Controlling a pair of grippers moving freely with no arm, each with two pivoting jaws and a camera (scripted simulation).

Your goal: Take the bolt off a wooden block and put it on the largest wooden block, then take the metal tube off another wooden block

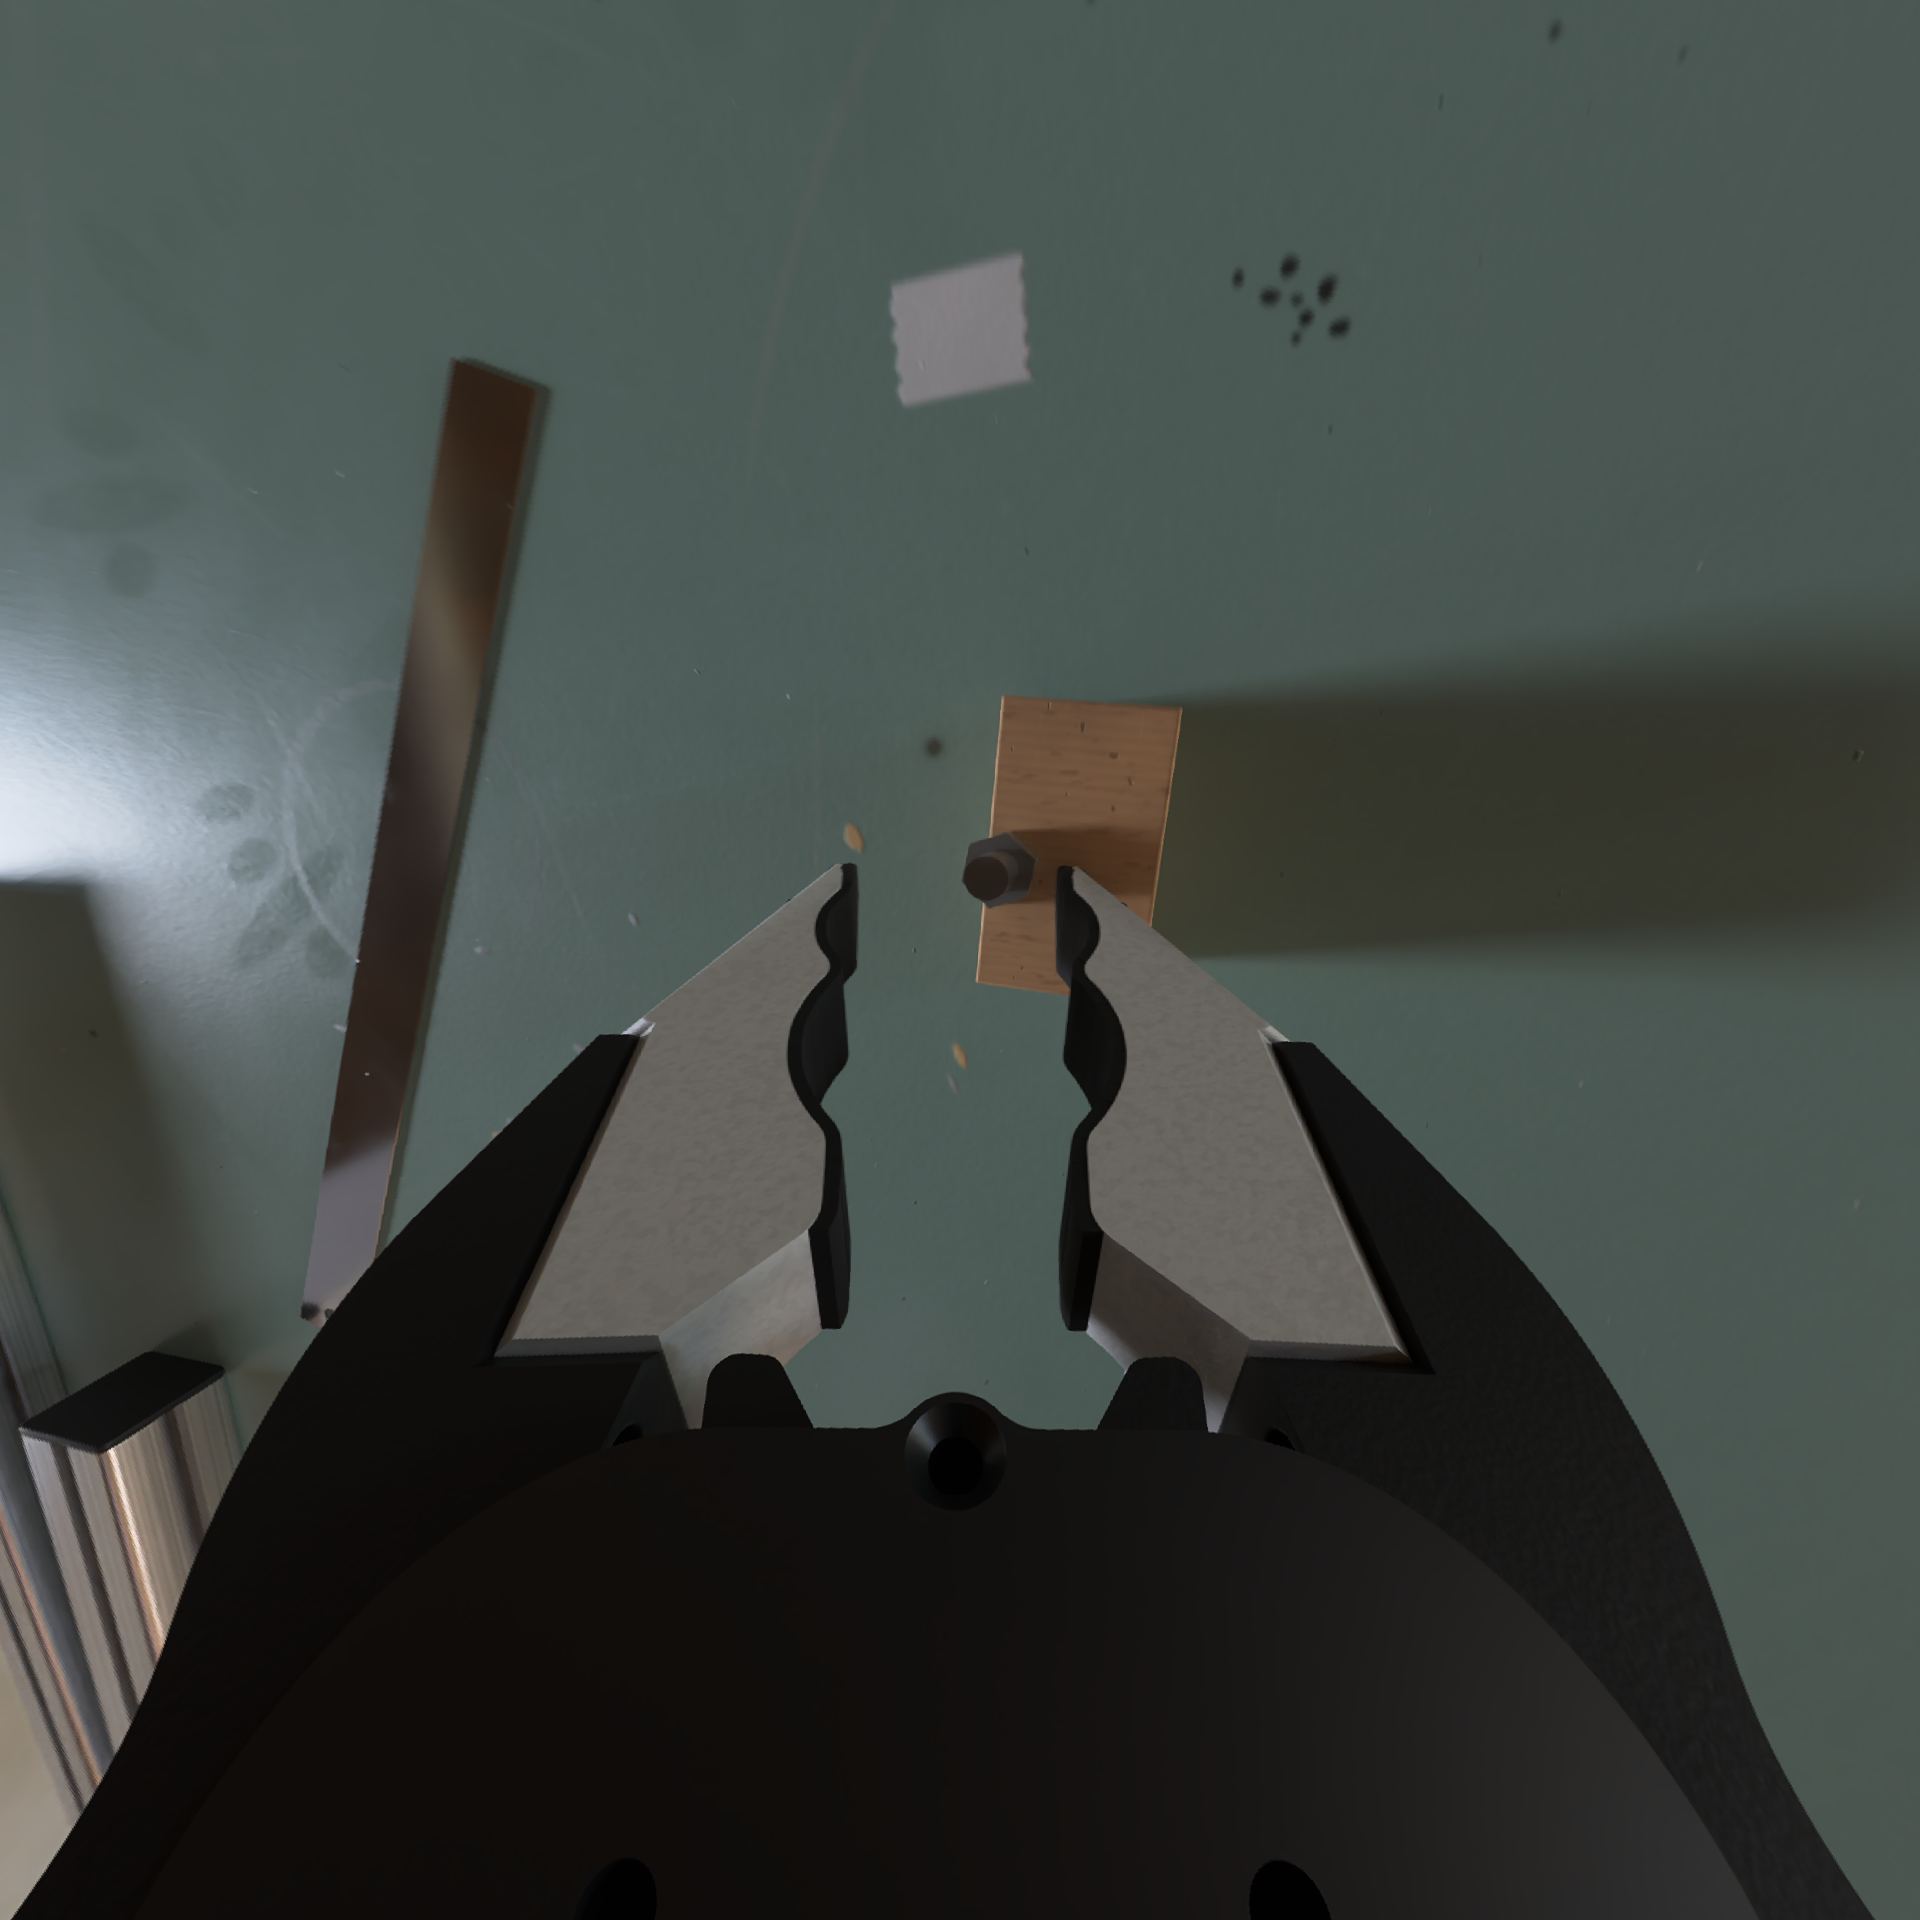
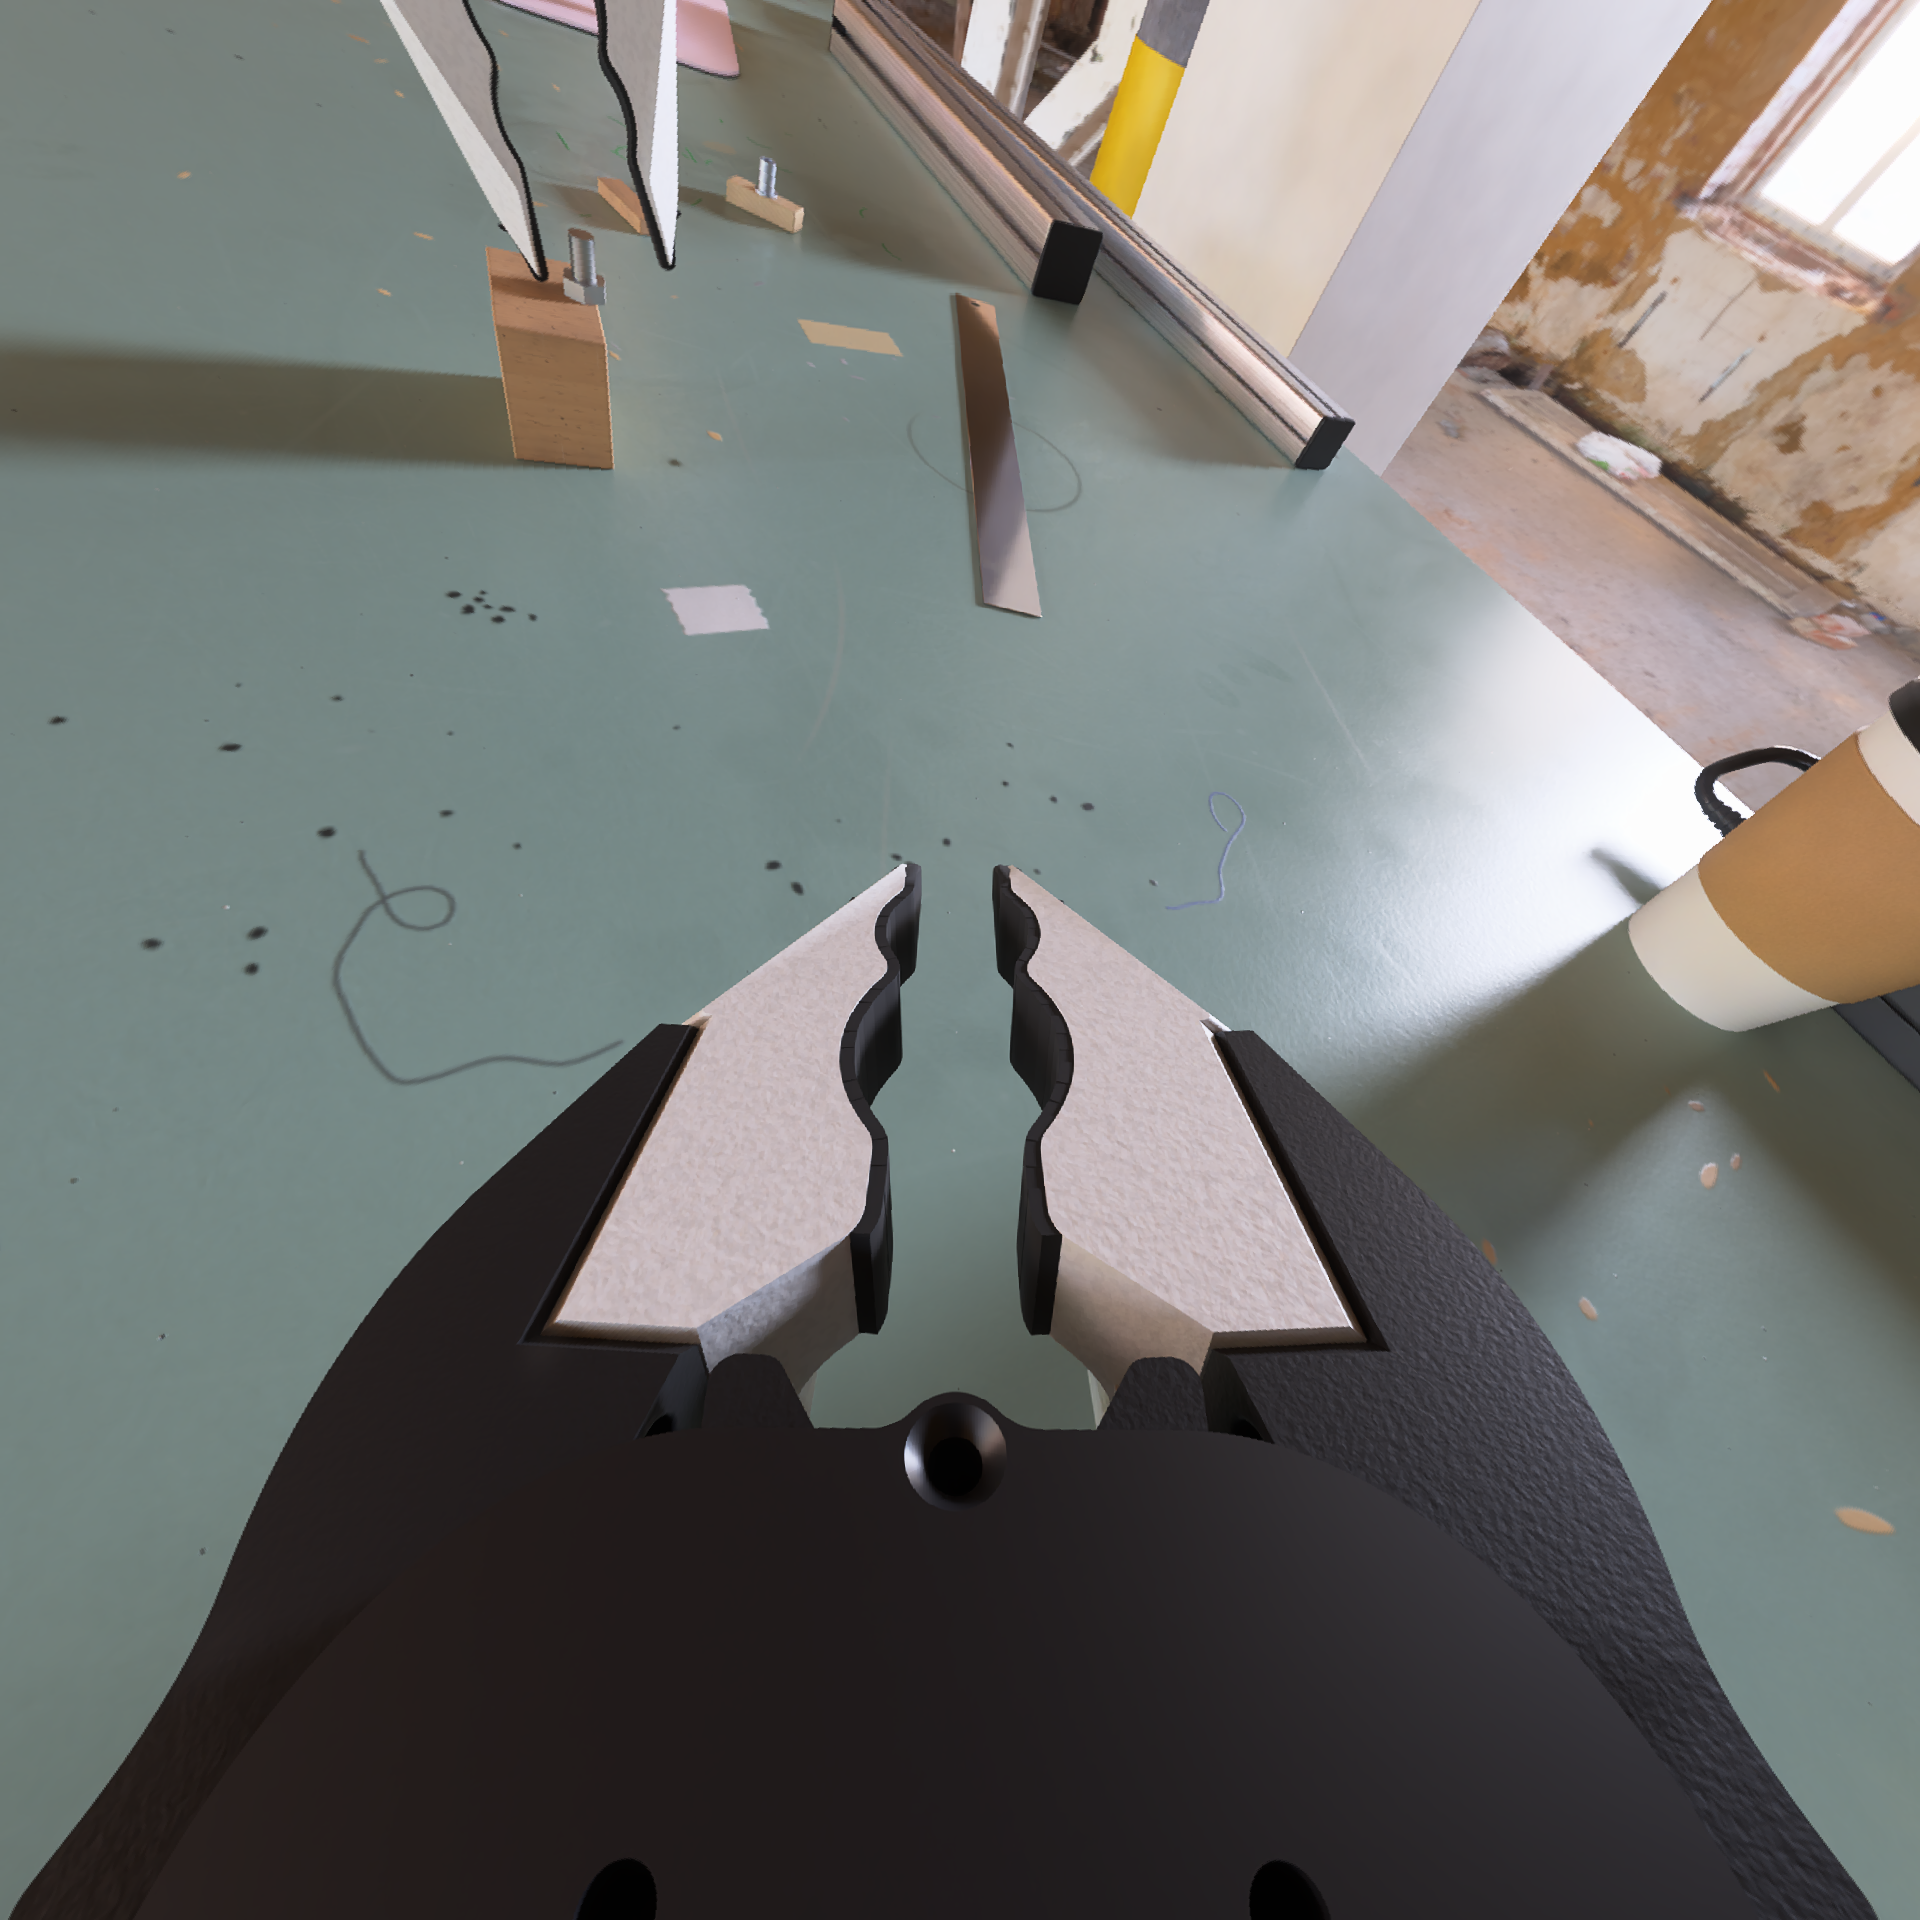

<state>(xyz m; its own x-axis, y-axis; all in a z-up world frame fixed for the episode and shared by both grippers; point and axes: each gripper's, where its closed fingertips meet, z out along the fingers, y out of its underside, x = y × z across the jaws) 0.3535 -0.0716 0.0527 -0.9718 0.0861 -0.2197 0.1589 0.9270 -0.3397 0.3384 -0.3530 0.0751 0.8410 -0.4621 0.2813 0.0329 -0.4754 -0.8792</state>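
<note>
Bolt (image 2: 582, 267) stood upright at the top edge of the tall wooden block (image 2: 551, 364), on the green surface (image 2: 1039, 727). Left gripper (image 1: 957, 871) hung directly above that block, jaws spread, empty. Right gripper (image 2: 956, 868) well short of the block, jaws slightly parted, empty.

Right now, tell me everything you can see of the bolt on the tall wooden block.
The bolt is dull grey metal with a hexagonal head and a threaded shank. It stands upright, head down, on the top face of the tall wooden block, near that face's edge. In the left wrist view it shows end-on from above. The left tongs are open around it, a finger on each side, neither visibly touching it. Only the block touches it.
</note>
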